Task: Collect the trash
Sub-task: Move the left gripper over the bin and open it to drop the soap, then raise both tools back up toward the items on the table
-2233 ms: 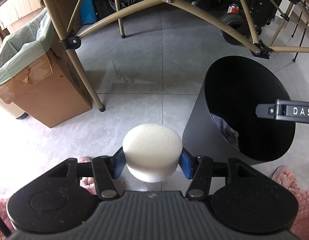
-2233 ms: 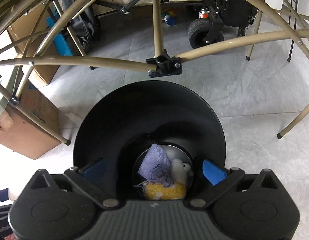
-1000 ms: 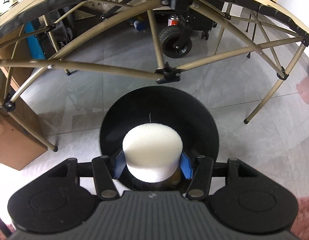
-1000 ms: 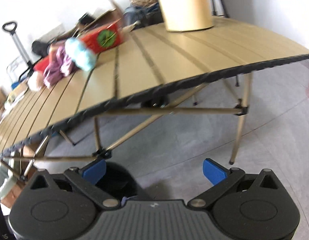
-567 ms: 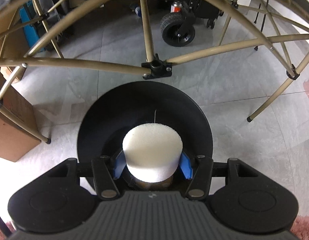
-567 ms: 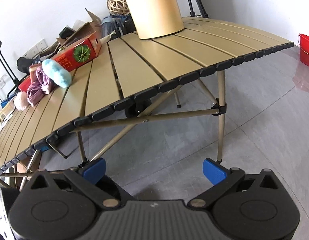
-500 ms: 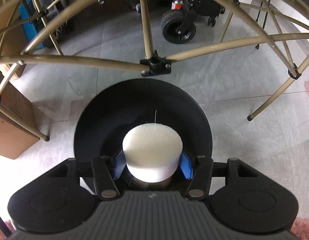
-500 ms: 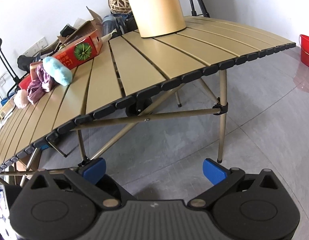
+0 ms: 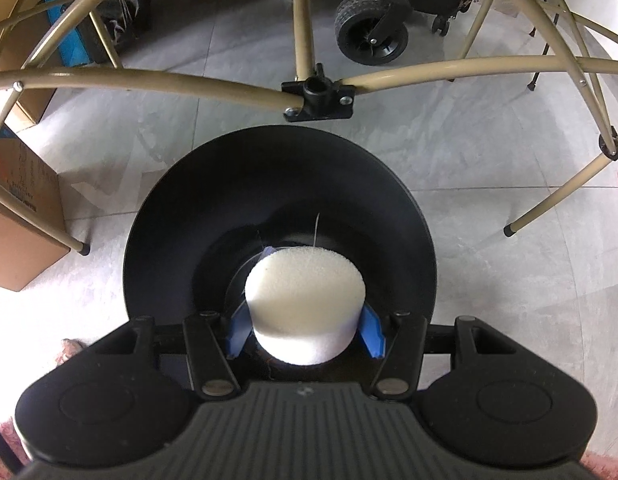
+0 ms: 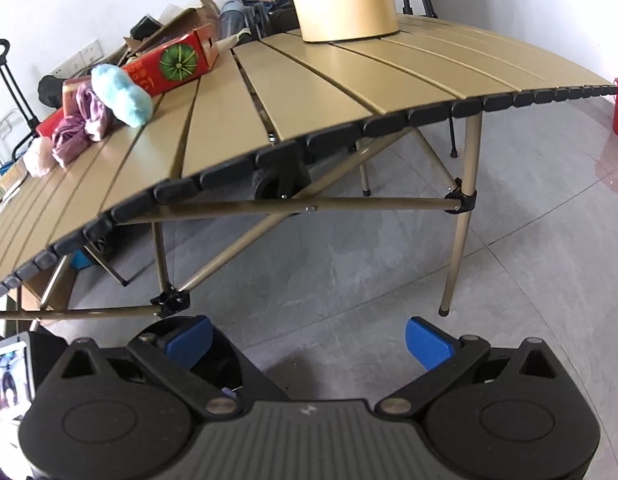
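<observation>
Sponge [image 9: 305, 300] gripped in left tongs [image 9: 305, 334] over bin [image 9: 237, 184] mouth, inside rim; right tongs [image 10: 307, 342] wide.

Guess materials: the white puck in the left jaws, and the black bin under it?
Puck: likely open-cell foam or sponge; matte white, finely pitted surface. Bin: smooth black with a soft sheen on its inner wall; plastic or painted metal, can't tell which.

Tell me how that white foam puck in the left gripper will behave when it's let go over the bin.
The white foam puck looks porous, so it is probably light and soft. The left gripper holds it over the black bin, so it should drop in, perhaps bouncing. With its round edge, it could roll if it missed.
</observation>
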The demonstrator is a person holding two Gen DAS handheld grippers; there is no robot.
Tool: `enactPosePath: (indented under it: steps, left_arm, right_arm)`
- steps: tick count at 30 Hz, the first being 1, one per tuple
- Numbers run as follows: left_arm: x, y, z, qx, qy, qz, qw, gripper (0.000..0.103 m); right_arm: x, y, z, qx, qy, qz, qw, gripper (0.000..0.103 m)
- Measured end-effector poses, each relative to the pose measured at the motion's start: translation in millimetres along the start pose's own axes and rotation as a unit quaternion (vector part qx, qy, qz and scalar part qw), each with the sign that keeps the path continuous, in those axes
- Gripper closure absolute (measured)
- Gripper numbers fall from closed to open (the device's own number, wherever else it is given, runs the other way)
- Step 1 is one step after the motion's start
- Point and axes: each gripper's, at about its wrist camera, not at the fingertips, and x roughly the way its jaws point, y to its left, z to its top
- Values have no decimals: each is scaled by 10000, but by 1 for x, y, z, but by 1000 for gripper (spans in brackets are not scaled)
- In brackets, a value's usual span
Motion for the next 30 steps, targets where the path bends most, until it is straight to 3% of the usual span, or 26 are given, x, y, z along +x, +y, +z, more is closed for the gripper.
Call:
enactPosePath:
  steps: [5,9,10,19,30]
  left_arm:
    - [1,4,0,-12,-20,14,10000,43]
    - [-1,6,0,-88,-49,-50,9999,5]
    - [-2,8,1,-114,-69,-38,9999,3]
    - [0,5,1,-105,72,9,9999,1]
    - [-9,2,-1,-4,-33,-83,10000,1]
  right_arm:
    - [2,2,-1,-14,6,25,10000,0]
    - [2,4,-2,-47,18,41,10000,0]
    - [3,4,-2,-49,20,42,10000,0]
    - [3,5,-3,-42,20,61,10000,0]
    - [4,6,-3,-66,23,72,9999,0]
